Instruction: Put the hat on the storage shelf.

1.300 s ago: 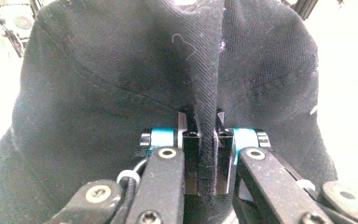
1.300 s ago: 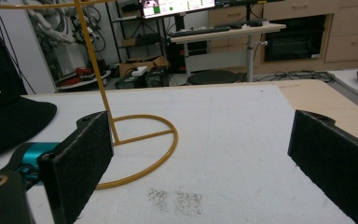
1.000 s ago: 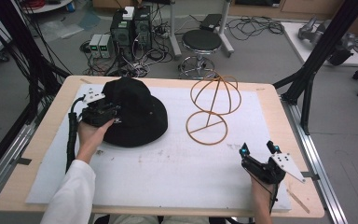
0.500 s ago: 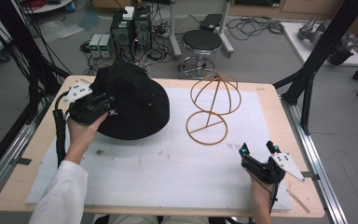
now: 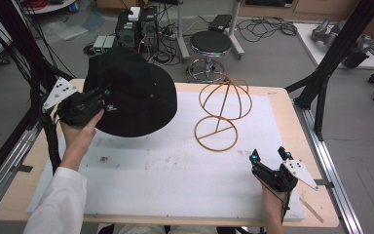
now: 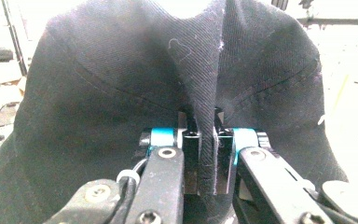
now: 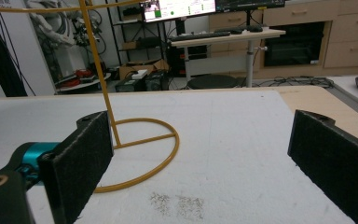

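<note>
On the worktop, high view: the white mat (image 5: 165,180) covers most of the wooden worktop (image 5: 292,105).
Left claw (image 5: 102,97): clenched on the brim of a black bucket hat (image 5: 136,92), held lifted over the worktop's far left part.
Hat stand (image 5: 221,114): yellow wire, upright on the mat, just right of the hat, apart from it.
Right claw (image 5: 269,156): near the front right corner, jaws spread.
Left gripper view: a fold of the hat's fabric (image 6: 207,140) is pinched between the jaws.
Right gripper view: jaws wide apart, nothing between; the stand's ring base (image 7: 161,163) lies ahead on the mat.
</note>
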Tool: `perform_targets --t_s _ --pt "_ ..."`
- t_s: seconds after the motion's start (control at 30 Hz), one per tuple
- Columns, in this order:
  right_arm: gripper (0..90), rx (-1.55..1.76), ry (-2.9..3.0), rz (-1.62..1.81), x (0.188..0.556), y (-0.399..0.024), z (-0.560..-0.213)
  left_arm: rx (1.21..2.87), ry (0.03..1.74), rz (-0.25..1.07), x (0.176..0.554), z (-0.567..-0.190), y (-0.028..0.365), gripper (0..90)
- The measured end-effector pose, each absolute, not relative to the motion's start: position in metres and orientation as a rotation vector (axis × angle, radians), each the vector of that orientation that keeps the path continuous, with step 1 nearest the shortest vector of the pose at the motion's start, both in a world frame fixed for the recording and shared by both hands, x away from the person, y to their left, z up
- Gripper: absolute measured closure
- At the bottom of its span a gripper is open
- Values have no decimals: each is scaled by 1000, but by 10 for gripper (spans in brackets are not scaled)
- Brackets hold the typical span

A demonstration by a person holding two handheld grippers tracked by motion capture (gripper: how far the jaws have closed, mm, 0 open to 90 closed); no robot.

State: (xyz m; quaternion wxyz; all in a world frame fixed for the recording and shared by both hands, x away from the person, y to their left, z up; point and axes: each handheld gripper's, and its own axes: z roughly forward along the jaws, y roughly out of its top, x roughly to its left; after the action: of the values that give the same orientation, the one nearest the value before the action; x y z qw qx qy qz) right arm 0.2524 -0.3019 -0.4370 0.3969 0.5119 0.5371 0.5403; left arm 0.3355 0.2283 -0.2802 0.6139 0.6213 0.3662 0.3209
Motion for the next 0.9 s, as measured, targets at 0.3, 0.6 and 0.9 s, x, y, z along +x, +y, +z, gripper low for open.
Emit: perform_targets --t_s 0.3,0.6,0.9 --pt "58 1300 1366 1386 253 -303 -437 1350 708 779 321 -258 219 862" --pt "58 1288 1371 1387 252 -302 -436 1333 651 721 327 -246 193 862" --pt "58 1284 1371 1392 252 -304 -436 1328 587 693 330 -243 159 861"
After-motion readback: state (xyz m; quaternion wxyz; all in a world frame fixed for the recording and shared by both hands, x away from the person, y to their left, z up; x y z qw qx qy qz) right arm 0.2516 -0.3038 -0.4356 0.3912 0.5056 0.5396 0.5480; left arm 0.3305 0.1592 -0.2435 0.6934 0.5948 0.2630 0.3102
